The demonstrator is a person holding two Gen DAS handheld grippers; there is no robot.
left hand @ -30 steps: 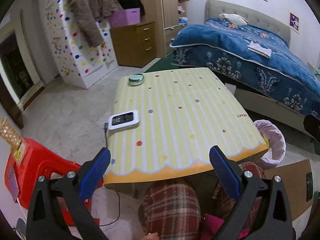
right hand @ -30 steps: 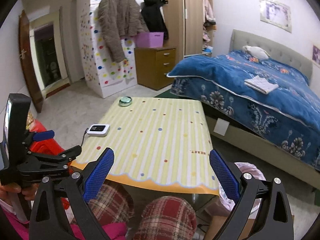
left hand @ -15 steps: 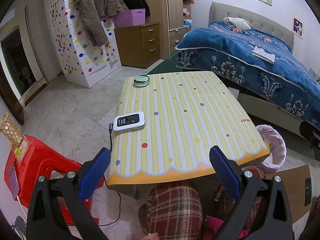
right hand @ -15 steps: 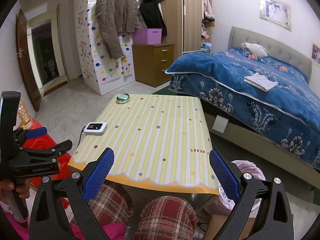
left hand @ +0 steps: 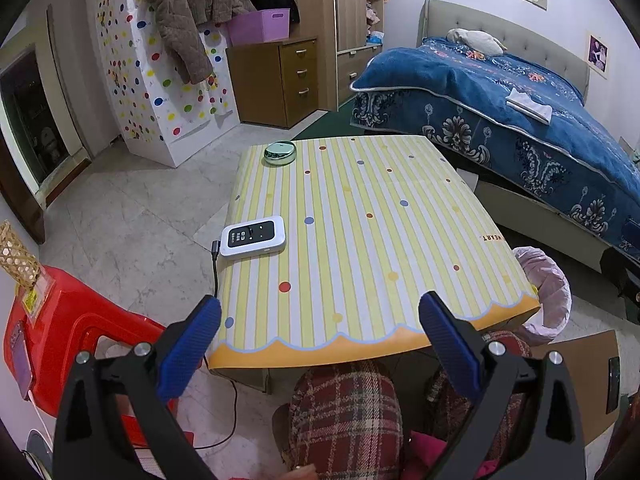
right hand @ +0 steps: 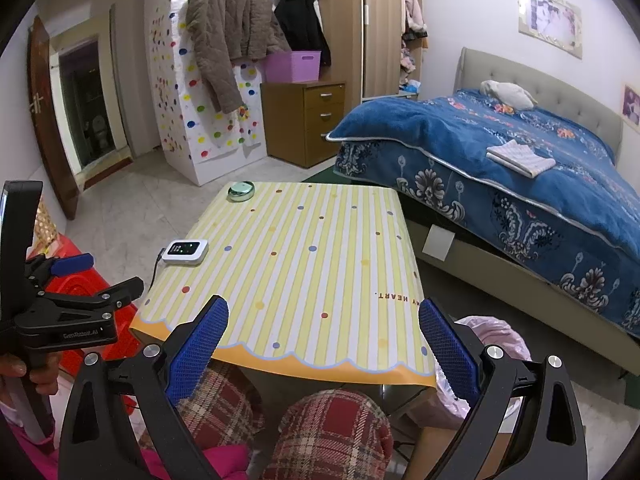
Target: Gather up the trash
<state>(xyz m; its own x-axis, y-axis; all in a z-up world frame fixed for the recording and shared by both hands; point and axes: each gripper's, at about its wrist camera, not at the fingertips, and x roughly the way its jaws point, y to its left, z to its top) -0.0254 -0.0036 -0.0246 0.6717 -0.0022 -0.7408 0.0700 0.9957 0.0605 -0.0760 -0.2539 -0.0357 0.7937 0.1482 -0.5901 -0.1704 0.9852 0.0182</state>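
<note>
at your far left a red plastic stool stands on the tiled floor beside the table's left edge, with a woven bamboo basket just behind it. your left gripper hangs above the table's near edge, over your plaid-trousered knees, its blue-padded jaws spread wide with nothing between them. the low table wears a yellow striped, dotted cloth. on it, a white pocket router with a dark screen lies at the left edge, its cable dropping over the side to the floor. a round green tin sits at the far left corner. i can't make out any loose trash on the tabletop. your right gripper is held over the near edge too, jaws equally wide apart and holding nothing; in its view your left gripper shows side-on at the left, held in your left hand. at the table's near right corner, on the floor, stands a bin lined with a pink bag. further right is a bed with a blue blanket, a folded white cloth lying on it.
</note>
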